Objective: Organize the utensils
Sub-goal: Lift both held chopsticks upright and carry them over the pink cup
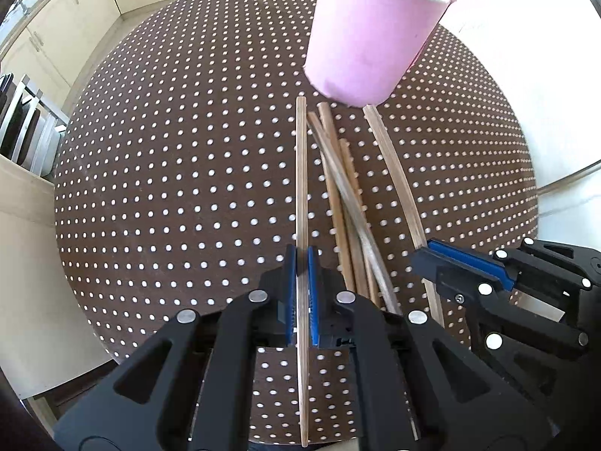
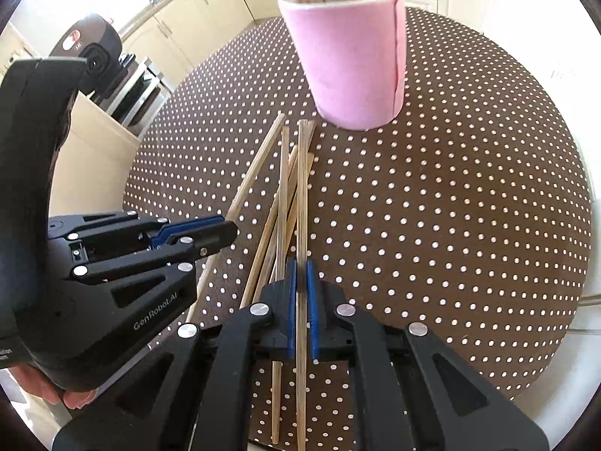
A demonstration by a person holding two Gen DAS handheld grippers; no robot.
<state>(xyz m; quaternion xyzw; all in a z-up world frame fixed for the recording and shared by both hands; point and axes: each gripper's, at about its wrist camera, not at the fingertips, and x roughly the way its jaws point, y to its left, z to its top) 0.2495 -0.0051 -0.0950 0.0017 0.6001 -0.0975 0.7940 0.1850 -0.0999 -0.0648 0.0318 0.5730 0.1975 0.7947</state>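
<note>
Gripping one thin wooden chopstick [image 1: 301, 173] each, the left gripper [image 1: 302, 259] and right gripper [image 2: 300, 274] are clamped tight, probably to carry them. Loose chopsticks [image 1: 345, 203] lie before the pink paper cup [image 1: 370, 34], which already holds several.

1. "GenRobot.AI" is printed in pale letters on the black side of the left gripper [image 2: 225, 231] body, seen from the right wrist view, running slantwise along the housing just behind its finger linkage.
2. At the far left edge of that same housing, low down, a few more pale letters show; they are cut off and too small to read.
3. A red and white badge sits on the dark rounded appliance [image 2: 88, 43] by the cabinets; its marks are illegible.
</note>
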